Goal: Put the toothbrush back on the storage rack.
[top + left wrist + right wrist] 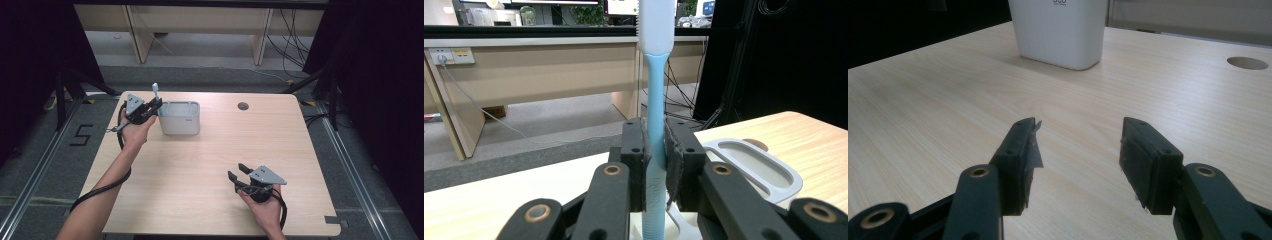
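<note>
Toothbrush (655, 95) handling is what matters here: we have it clamped upright in our left tool (655, 165), the two black jaws closed on the lower part of its pale blue handle, with the white head end rising out of the top of the left gripper view. In the high view the brush (155, 90) stands just at the left rim of the white holder (180, 118), which sits on the far left part of the counter (210, 165); whether its foot is over one of the holder's compartments or beside the rim we cannot tell. We judge the brush to be very light, stiff along most of its length, and made of smooth plastic, so it is more likely to slip or pivot between the pads than to bend or break. The ribbed lower stretch of the handle, visible below the jaws, looks like the surest place to hold, and a grip near the middle would keep it from swinging. Squeezing hard seems unnecessary; keeping it vertical matters more if it is to go into a narrow opening (751, 162). The holder itself looks light enough to shift if nudged. Our right tool (1080, 150) rests low over the near right of the counter, jaws spread and holding nothing, well apart from the holder.
</note>
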{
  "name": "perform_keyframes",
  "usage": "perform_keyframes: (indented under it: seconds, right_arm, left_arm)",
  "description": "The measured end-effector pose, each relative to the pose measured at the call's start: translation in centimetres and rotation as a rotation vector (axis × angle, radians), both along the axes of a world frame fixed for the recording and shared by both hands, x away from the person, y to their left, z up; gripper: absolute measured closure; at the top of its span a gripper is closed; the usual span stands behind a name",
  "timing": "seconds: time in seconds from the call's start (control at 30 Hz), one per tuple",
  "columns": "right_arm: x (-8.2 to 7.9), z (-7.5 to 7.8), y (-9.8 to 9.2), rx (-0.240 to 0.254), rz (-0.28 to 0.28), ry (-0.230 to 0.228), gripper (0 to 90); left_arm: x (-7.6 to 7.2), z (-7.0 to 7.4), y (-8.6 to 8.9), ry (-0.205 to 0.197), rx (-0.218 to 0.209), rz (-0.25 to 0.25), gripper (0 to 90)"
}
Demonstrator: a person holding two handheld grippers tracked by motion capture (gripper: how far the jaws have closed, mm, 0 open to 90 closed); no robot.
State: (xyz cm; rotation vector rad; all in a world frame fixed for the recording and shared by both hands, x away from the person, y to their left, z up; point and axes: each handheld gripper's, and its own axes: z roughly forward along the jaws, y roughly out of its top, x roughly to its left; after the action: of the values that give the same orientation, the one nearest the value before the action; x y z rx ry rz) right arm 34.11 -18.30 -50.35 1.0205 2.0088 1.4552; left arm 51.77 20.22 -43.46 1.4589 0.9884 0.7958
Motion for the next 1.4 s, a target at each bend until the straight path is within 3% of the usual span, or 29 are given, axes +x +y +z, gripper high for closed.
perform_keyframes:
  seconds: [0.67, 0.83, 0.87, 0.9, 1.03, 1.4]
  right_arm:
    - [0.0, -0.1, 0.0, -0.004, -0.002, 0.0, 49.4]
    - [-0.1, 0.0, 0.0, -0.001, -0.003, 0.026, 49.3]
    - [0.0, 0.0, -0.1, -0.02, -0.004, 0.003, 49.3]
    - [-0.1, -0.1, 0.1, 0.014, -0.008, 0.021, 49.4]
    - [-0.1, -0.1, -0.1, -0.008, -0.008, 0.027, 49.3]
    - [-0.1, -0.1, -0.1, -0.01, -0.007, 0.027, 49.3]
  left_arm:
    - [0.0, -1.2, -0.1, 0.027, -0.004, 0.003, 79.1]
    - [0.1, -1.4, -0.1, 0.036, 0.0, 0.005, 79.1]
    - [0.1, -1.4, -0.1, 0.037, 0.001, 0.005, 79.0]
    - [0.1, -1.5, -0.1, 0.038, 0.002, 0.005, 79.0]
    - [0.1, -1.7, -0.1, 0.041, -0.001, 0.006, 79.0]
    - [0.2, -2.2, -0.1, 0.055, 0.003, 0.011, 79.0]
